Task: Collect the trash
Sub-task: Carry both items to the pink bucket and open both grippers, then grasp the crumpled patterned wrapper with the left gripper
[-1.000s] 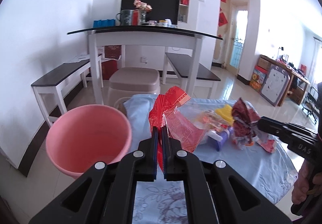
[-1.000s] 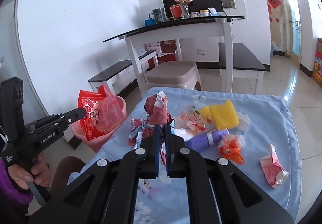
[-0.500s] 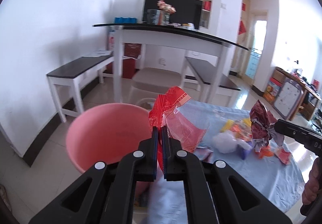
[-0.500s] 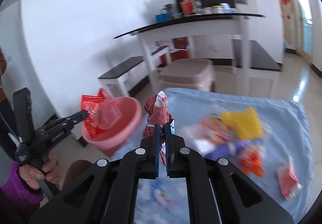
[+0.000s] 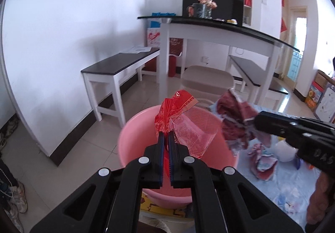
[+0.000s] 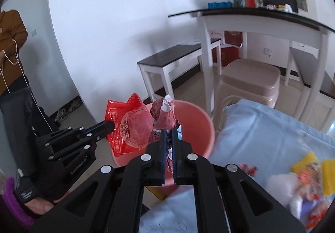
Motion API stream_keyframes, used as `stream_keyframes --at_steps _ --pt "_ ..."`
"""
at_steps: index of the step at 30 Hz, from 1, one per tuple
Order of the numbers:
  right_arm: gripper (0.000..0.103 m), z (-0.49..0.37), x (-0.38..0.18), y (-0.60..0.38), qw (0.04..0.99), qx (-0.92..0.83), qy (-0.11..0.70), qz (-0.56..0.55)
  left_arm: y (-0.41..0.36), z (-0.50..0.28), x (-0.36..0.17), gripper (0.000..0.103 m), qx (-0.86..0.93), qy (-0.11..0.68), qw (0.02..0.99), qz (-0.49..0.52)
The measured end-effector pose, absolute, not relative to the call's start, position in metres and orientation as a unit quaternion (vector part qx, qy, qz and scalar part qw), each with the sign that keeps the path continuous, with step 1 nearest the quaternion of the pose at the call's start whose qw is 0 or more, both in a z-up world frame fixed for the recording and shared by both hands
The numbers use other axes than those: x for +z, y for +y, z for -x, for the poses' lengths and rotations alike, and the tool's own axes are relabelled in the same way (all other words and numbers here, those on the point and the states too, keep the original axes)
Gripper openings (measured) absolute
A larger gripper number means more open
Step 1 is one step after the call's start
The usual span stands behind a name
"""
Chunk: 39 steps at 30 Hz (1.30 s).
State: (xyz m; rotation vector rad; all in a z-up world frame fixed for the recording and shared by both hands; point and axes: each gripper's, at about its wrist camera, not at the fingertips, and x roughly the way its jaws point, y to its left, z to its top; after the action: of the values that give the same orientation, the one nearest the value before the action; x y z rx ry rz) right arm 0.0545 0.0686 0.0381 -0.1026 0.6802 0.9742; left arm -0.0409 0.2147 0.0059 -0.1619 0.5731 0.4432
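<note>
wrappers are both over the pink bucket [image 5: 134, 143] now. my left hand-held gripper [image 5: 165, 138] is pinched tight on the red wrapper [image 5: 180, 119], and my right hand-held gripper [image 6: 169, 138] is clamped on the crumpled dark red wrapper [image 6: 165, 115]. to drop well, i want each piece inside the rim before i let go, not over the blue-clothed worktop [image 6: 261, 128], where more trash [image 6: 309, 172] waits.
</note>
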Motion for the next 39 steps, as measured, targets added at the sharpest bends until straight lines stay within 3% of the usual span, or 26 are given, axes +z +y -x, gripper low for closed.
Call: stream_keyframes --at_steps 17,20,22,23,39 --pt "0.009 -0.067 -0.003 0.121 0.803 0.450 0.378 0.096 0.229 0.025 -0.025 0.005 0.221 0.319 0.916 0.101" --pt "0.022 -0.067 -0.004 0.120 0.798 0.452 0.388 0.094 0.230 0.026 -0.024 0.013 0.216 0.318 0.917 0.110" --pt "0.030 -0.065 -0.003 0.118 0.798 0.452 0.388 0.093 0.228 0.028 -0.020 0.031 0.218 0.312 0.918 0.112" --pt "0.032 -0.064 -0.002 0.116 0.798 0.454 0.386 0.091 0.227 0.030 -0.018 0.035 0.219 0.308 0.919 0.111" --pt "0.042 -0.037 0.043 0.050 0.829 0.450 0.325 0.075 0.187 0.056 0.027 0.039 0.192 0.257 0.942 0.101"
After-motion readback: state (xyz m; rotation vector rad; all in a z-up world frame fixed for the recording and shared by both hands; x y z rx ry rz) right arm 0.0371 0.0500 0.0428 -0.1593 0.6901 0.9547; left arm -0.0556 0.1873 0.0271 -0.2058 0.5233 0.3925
